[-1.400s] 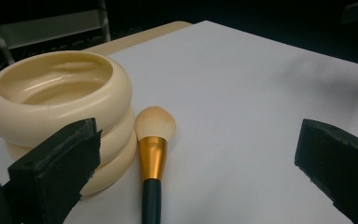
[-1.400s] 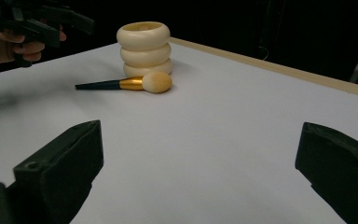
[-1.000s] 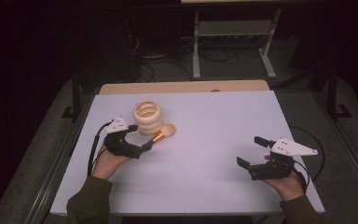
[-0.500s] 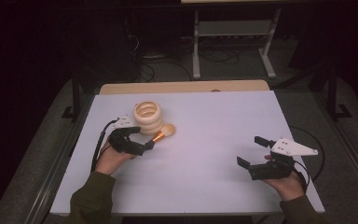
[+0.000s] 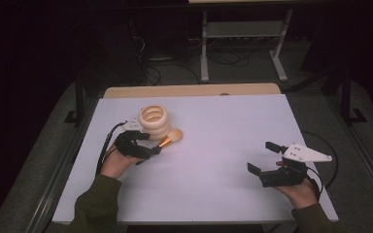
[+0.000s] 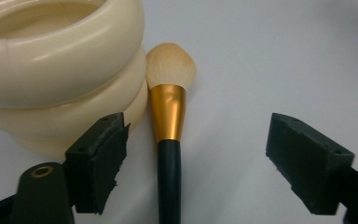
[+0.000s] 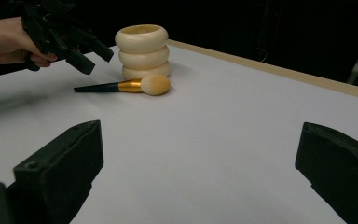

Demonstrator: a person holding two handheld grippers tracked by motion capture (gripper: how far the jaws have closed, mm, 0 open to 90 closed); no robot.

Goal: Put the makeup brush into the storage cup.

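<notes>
**Open grippers, makeup brush lying beside a ringed holder**

High view: left of centre, the left gripper (image 5: 148,148) hangs over a makeup brush (image 5: 169,139) lying beside a cream ringed holder (image 5: 154,121) on the white table (image 5: 223,145). Lower right, the right gripper (image 5: 263,158) is spread open.

Left gripper view: jaws wide apart, the brush handle between them, untouched.

Right gripper view: jaws wide apart; brush and holder upper left.

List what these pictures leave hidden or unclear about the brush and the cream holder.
- Brush: the handle's end is cut off by the bottom edge in the left gripper view; the left gripper covers it in the high view.
- Ringed holder: its inside bottom is hidden by its own rim; left gripper view crops it.
</notes>
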